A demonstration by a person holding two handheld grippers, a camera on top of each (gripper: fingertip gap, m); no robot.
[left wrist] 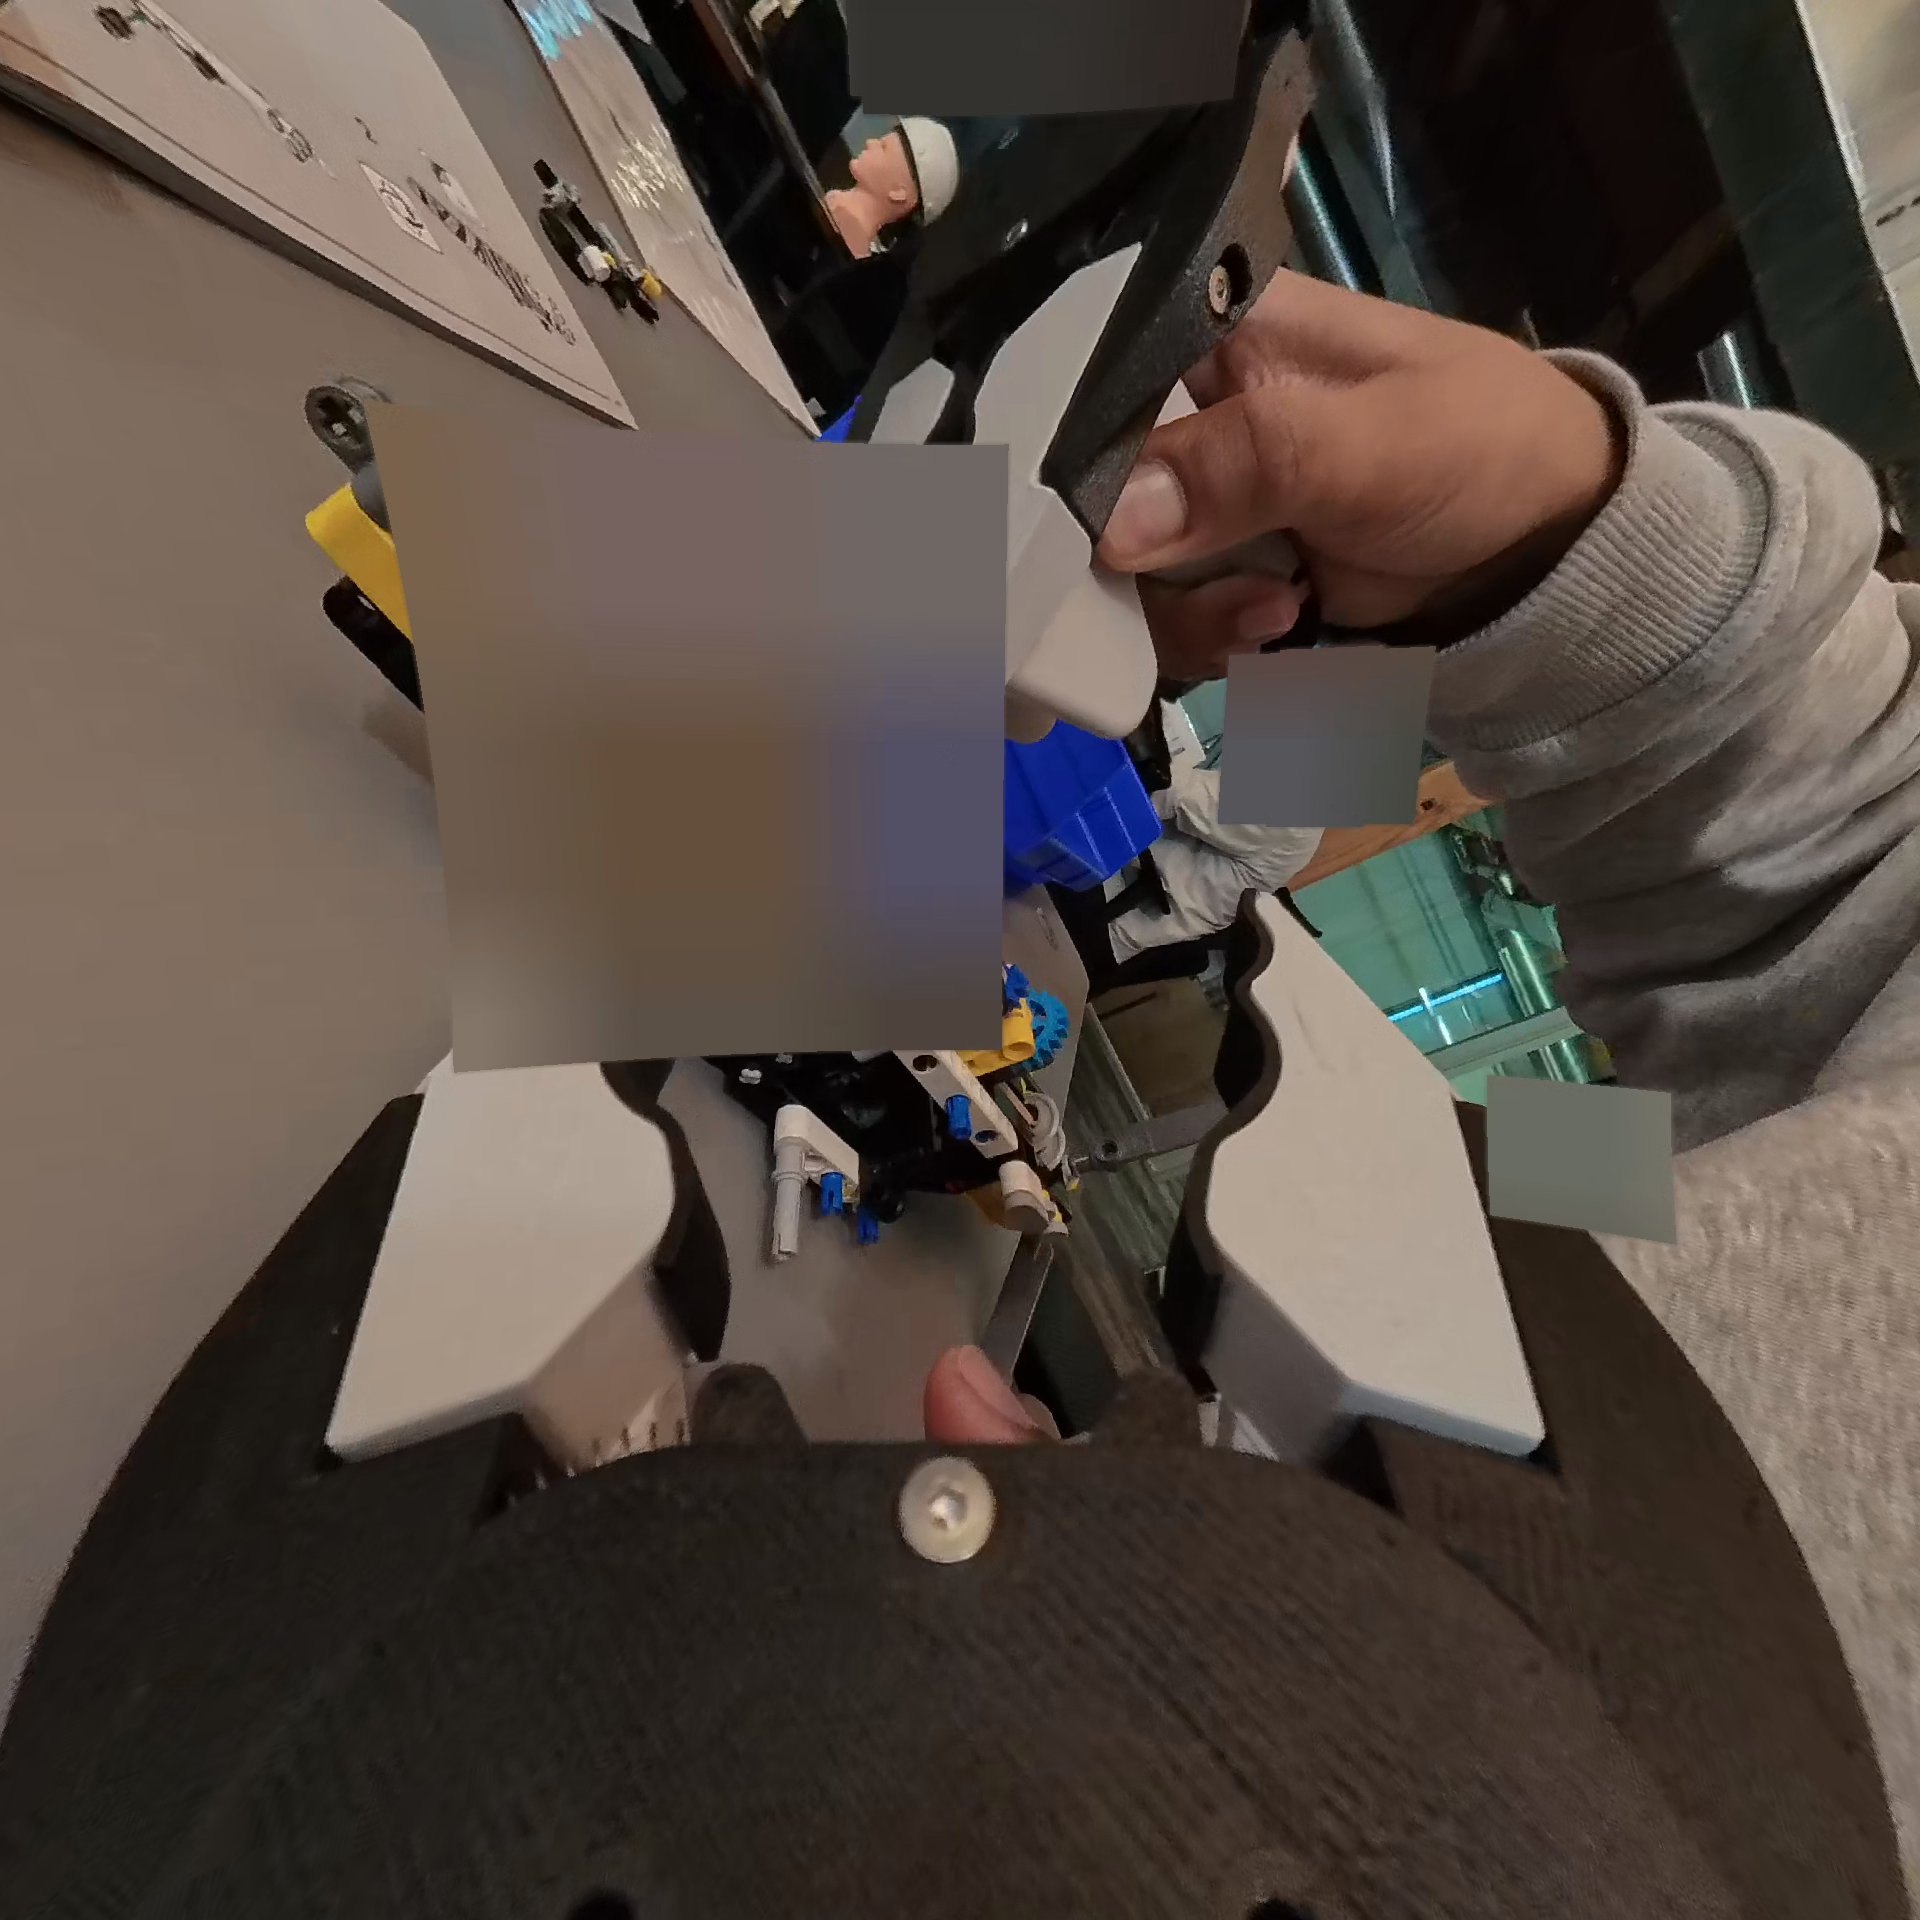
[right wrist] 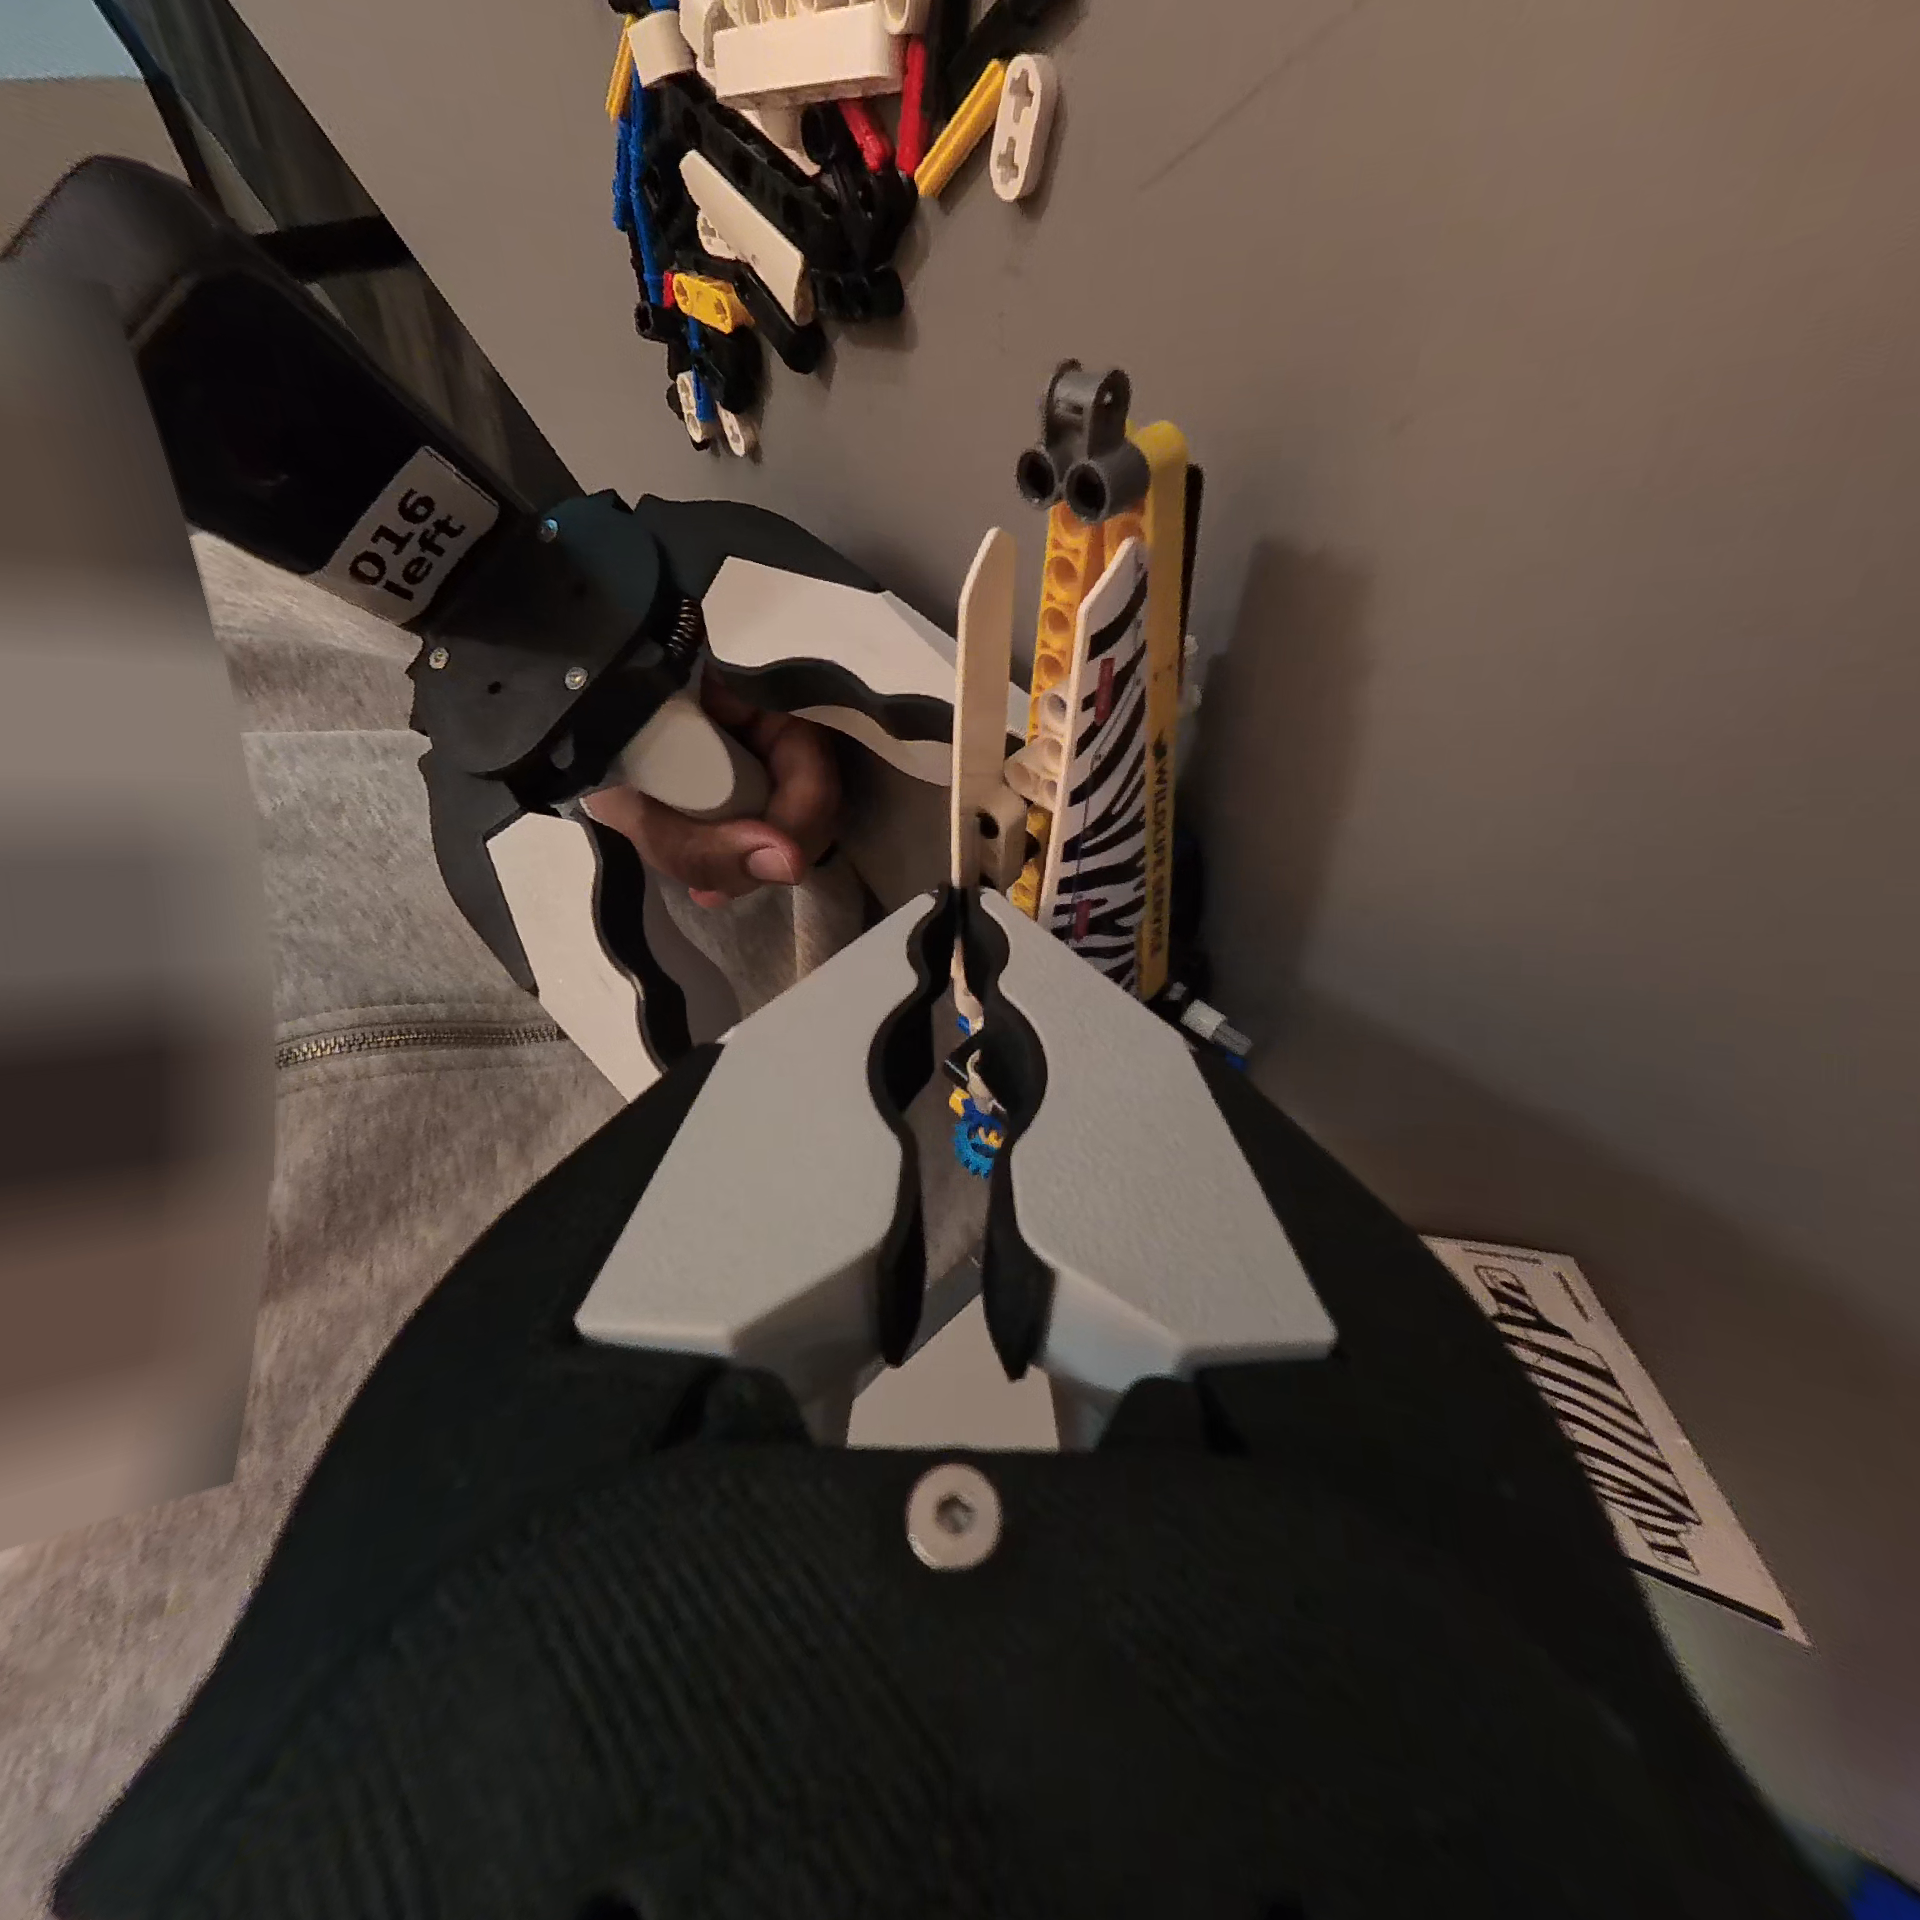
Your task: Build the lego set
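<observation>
The lego model (right wrist: 1112, 790) is a yellow beam frame with a zebra-striped panel and a grey connector (right wrist: 1086, 457) on its far end. It rests on the grey table. My right gripper (right wrist: 961, 904) is shut on the thin white blade piece (right wrist: 982, 665) that sticks out of the model. My left gripper (right wrist: 810, 894) is open just left of the model, its upper finger close to the blade. In the left wrist view, the left gripper (left wrist: 935, 1122) is open around the black, white and blue end of the model (left wrist: 894, 1132). The right gripper's white fingers (left wrist: 1081, 644) show above it.
A pile of loose lego pieces (right wrist: 769, 177) lies on the table beyond the model. A striped sticker sheet (right wrist: 1600, 1455) lies to the right. An instruction booklet (left wrist: 343, 177), a small lego subassembly (left wrist: 597, 249) and a blue bin (left wrist: 1081, 821) show in the left wrist view. The tips of both grippers are at nearly the same place.
</observation>
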